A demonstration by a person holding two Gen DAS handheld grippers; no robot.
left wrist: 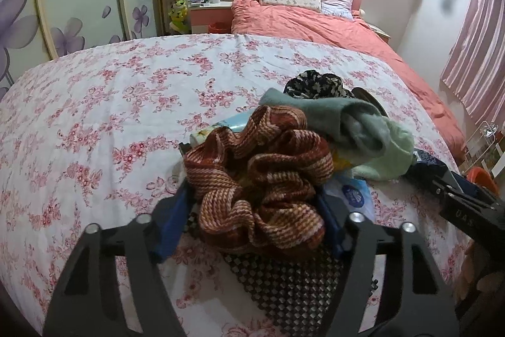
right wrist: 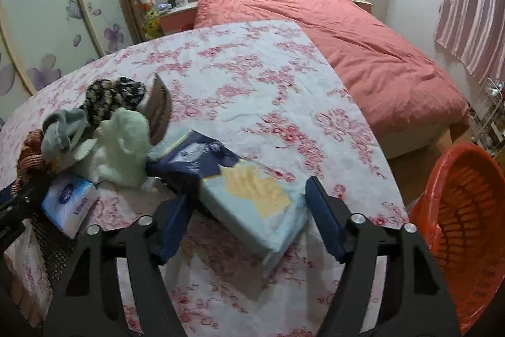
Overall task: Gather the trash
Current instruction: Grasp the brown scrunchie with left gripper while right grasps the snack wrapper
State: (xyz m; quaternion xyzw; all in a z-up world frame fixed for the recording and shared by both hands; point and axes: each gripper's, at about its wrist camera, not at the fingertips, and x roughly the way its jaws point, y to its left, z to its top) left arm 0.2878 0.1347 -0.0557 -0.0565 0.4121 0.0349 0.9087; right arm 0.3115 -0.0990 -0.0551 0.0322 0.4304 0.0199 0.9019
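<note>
- Grippers both tilt steeply down toward a table (right wrist: 268, 78) covered with a pink-flowered cloth; a bed (right wrist: 363, 46) with a coral duvet lies beyond it.
- The left hand-held gripper (left wrist: 252, 198) sits low over the near edge, its blue pads on either side of a crumpled red-and-cream knitted cloth (left wrist: 262, 179). The pads lie against the cloth's sides, so it appears held, though the grip is not certain.
- Just behind that cloth lie a grey-green sock (left wrist: 353, 122), a pale green cloth (left wrist: 394, 153) and a dark patterned cloth (left wrist: 315, 82).
- A small tissue pack (right wrist: 68, 201) lies right of the knitted cloth.
- The right hand-held gripper (right wrist: 249, 204) hangs with its jaws wide around a pale blue packet with a yellow patch (right wrist: 252, 204), not pressing on it.
- A dark blue wrapper (right wrist: 195, 157) lies just beyond the packet.
- An orange basket (right wrist: 467, 210) stands at the far right, below the table edge.
</note>
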